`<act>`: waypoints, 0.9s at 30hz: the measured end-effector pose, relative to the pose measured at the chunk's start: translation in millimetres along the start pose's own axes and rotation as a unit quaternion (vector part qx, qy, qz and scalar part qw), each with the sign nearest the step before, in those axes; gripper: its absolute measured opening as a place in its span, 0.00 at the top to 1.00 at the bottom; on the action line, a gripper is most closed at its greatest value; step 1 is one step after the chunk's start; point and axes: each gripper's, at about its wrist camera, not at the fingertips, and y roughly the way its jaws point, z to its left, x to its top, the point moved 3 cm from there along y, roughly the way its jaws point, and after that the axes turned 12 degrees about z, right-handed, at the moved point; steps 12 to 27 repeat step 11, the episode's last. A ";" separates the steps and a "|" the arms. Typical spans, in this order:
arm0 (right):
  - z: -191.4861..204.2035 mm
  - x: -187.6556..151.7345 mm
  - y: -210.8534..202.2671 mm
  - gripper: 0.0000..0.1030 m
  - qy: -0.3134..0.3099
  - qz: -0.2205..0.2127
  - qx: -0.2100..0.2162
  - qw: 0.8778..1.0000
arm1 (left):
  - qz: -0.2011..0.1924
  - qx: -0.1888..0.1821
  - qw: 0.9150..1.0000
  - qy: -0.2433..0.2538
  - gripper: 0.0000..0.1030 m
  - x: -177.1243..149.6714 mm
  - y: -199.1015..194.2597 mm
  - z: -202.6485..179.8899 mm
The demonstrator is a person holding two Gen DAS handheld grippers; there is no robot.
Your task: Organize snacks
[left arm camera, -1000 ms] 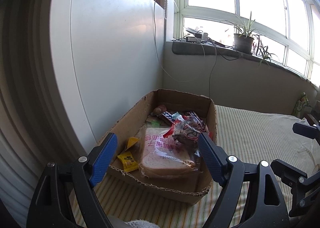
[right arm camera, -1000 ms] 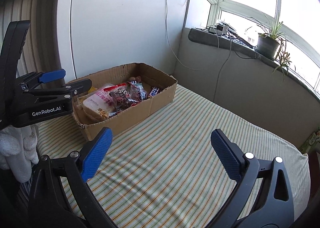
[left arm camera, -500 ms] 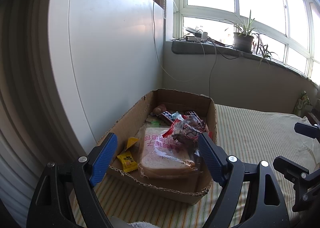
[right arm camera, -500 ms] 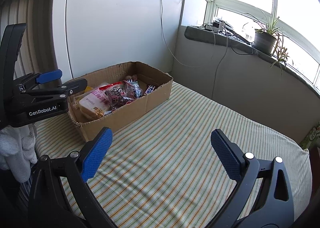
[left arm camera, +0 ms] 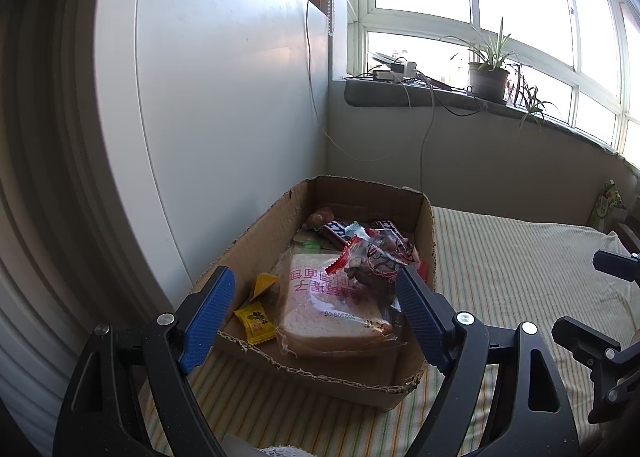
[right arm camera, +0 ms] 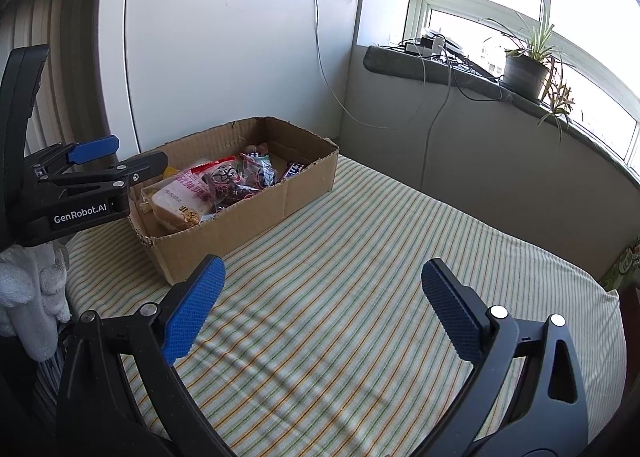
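Note:
An open cardboard box (left arm camera: 416, 379) (right arm camera: 248, 223) stands on a striped cloth and holds several snacks. A bagged bread slice (left arm camera: 332, 313) (right arm camera: 180, 195) lies at its near end, a red-edged clear bag of dark snacks (left arm camera: 374, 263) on top, a yellow candy (left arm camera: 254, 319) to the left, chocolate bars (left arm camera: 340, 229) farther back. My left gripper (left arm camera: 316, 317) is open and empty, just short of the box's near end. My right gripper (right arm camera: 320, 309) is open and empty over bare cloth, right of the box.
A white panel (left arm camera: 224, 97) stands close to the box's left side. A grey ledge (right arm camera: 460, 73) with cables and a potted plant (right arm camera: 524, 71) runs along the back under the window. The striped cloth (right arm camera: 380, 277) stretches right of the box.
Both grippers have drawn back slightly from the box and stay open. The snacks in the box have not moved.

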 end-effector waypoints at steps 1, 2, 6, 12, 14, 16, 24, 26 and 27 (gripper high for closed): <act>0.1 0.3 0.3 0.02 0.001 0.000 -0.001 1.000 | 0.000 0.001 1.000 0.000 0.20 0.0 0.0 0.0; -0.4 -0.3 0.2 0.02 0.001 0.000 -0.001 1.000 | 0.000 0.001 1.000 0.000 0.20 -0.1 0.1 0.0; -2.7 -2.5 -0.3 0.02 0.004 0.001 -0.002 1.000 | -0.002 0.002 1.000 0.001 0.20 0.1 -0.6 -0.1; -4.5 -5.4 -0.5 0.02 0.005 0.004 -0.002 1.000 | -0.003 0.002 1.000 0.003 0.20 -1.8 -0.7 -1.4; -4.5 -5.4 -0.5 0.02 0.005 0.004 -0.002 1.000 | -0.003 0.002 1.000 0.003 0.20 -1.8 -0.7 -1.4; -4.5 -5.4 -0.5 0.02 0.005 0.004 -0.002 1.000 | -0.003 0.002 1.000 0.003 0.20 -1.8 -0.7 -1.4; -4.5 -5.4 -0.5 0.02 0.005 0.004 -0.002 1.000 | -0.003 0.002 1.000 0.003 0.20 -1.8 -0.7 -1.4; -4.5 -5.4 -0.5 0.02 0.005 0.004 -0.002 1.000 | -0.003 0.002 1.000 0.003 0.20 -1.8 -0.7 -1.4; -4.5 -5.4 -0.5 0.02 0.005 0.004 -0.002 1.000 | -0.003 0.002 1.000 0.003 0.20 -1.8 -0.7 -1.4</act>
